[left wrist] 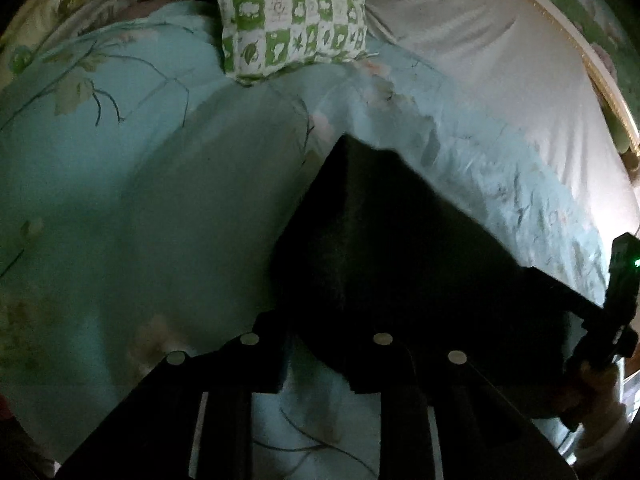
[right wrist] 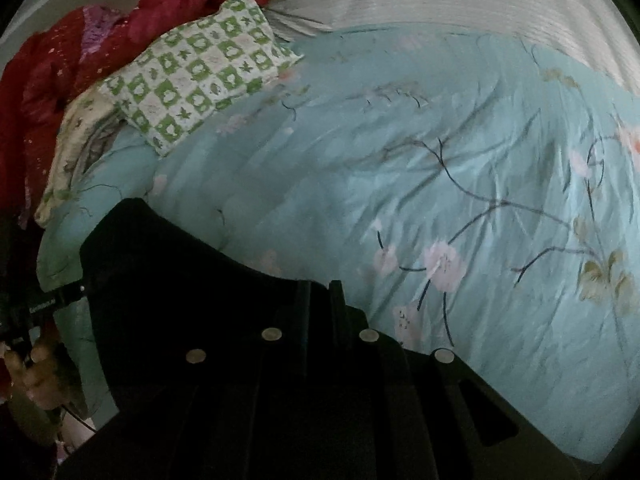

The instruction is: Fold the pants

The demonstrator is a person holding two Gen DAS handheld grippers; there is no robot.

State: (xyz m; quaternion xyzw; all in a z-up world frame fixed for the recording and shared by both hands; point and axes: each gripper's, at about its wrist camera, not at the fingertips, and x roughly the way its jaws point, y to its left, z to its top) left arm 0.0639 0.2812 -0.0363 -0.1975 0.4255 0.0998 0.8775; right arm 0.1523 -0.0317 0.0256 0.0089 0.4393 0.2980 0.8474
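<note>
The black pants [left wrist: 380, 248] hang stretched in the air between my two grippers, above a light blue floral quilt [left wrist: 120, 168]. In the left wrist view my left gripper [left wrist: 320, 320] is at the bottom, its tips closed on the pants' near edge. The right gripper [left wrist: 620, 300] shows at the right edge with a hand below it. In the right wrist view the pants [right wrist: 168, 280] spread leftward from my right gripper [right wrist: 320, 286], whose fingers stand close together, pinching the cloth. The left gripper [right wrist: 40, 304] and a hand hold the far corner. The dim light hides the pads.
A green and white checked pillow [left wrist: 296, 12] [right wrist: 200, 76] lies at the head of the quilt [right wrist: 440, 160]. Red bedding [right wrist: 60, 80] is piled behind it on the left. A grey sheet [left wrist: 480, 60] and a gold-trimmed bed edge [left wrist: 580, 48] run along the right.
</note>
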